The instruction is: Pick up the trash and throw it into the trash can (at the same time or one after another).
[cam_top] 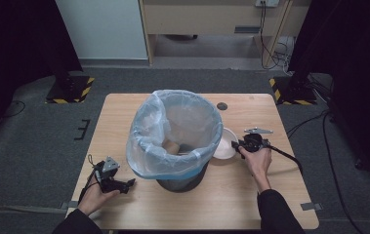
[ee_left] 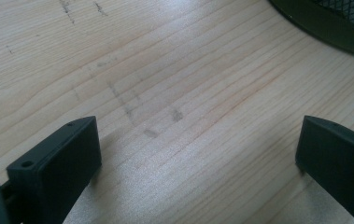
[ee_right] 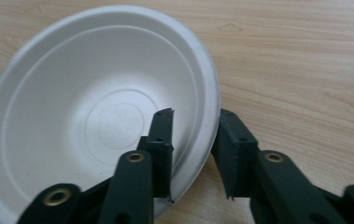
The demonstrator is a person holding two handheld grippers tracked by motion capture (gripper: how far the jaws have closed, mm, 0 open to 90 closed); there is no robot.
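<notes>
1. A white paper bowl (ee_right: 95, 116) sits on the wooden desk (cam_top: 124, 109), just to the right of the bin and touching or nearly touching its side in the high view (cam_top: 224, 145).
2. The right gripper (ee_right: 193, 154) has its fingers (ee_right: 161, 140) set astride the bowl's near rim: one finger lies inside the bowl, the other outside against the wall. They appear closed onto the rim, though a narrow gap beside the outer finger leaves it unclear how firmly they pinch.
3. In the high view the right gripper (cam_top: 238, 145) is at the bowl's right edge, with the person's right hand (cam_top: 258, 158) wrapped around its body and the cable trailing off to the right.
4. A dark mesh waste bin (cam_top: 180, 178) stands in the middle of the desk, lined with a pale blue plastic bag (cam_top: 143, 146) folded over its rim. Something tan lies inside at the bottom (cam_top: 172, 145); what it is cannot be told.
5. The left gripper (cam_top: 130, 183) rests low at the desk's front left, held by the left hand (cam_top: 92, 195), well apart from the bowl.
6. Its fingers (ee_left: 65, 163) are spread wide and released over bare wood, with nothing between them; the bin's dark base (ee_left: 324, 28) shows at the upper right corner of the left gripper view.
</notes>
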